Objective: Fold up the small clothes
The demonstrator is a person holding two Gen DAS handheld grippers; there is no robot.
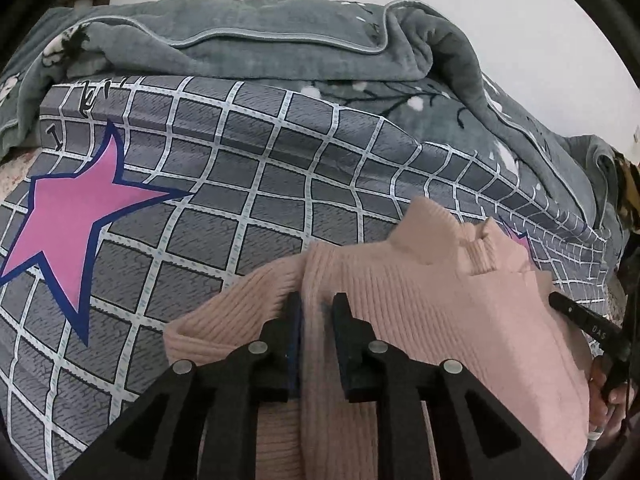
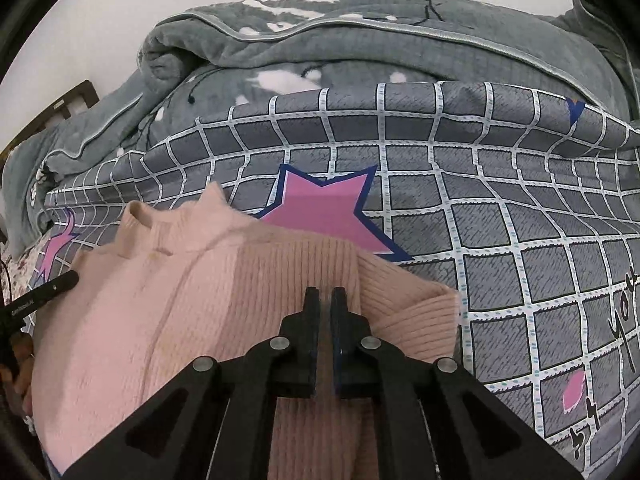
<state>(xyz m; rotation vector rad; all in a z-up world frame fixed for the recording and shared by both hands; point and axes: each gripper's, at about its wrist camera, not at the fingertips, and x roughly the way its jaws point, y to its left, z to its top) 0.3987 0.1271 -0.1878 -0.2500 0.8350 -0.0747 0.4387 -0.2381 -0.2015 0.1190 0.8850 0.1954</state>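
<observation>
A small pink ribbed sweater (image 1: 440,304) lies on the bed, collar pointing away from me, both sleeves folded in. In the left wrist view my left gripper (image 1: 317,304) is shut on a ridge of the sweater's left side, knit bunched between its fingers. In the right wrist view the same sweater (image 2: 192,292) fills the lower left, and my right gripper (image 2: 325,300) is shut on its right edge, jaws nearly touching over the fabric. Each gripper's tip also shows in the other's view: the right one (image 1: 580,320) and the left one (image 2: 48,292).
The sweater rests on a grey grid-patterned sheet (image 1: 260,184) with pink stars (image 1: 76,220). A rumpled grey blanket (image 1: 280,40) is heaped along the far side, also in the right wrist view (image 2: 360,40). A wooden headboard (image 2: 60,108) shows at far left.
</observation>
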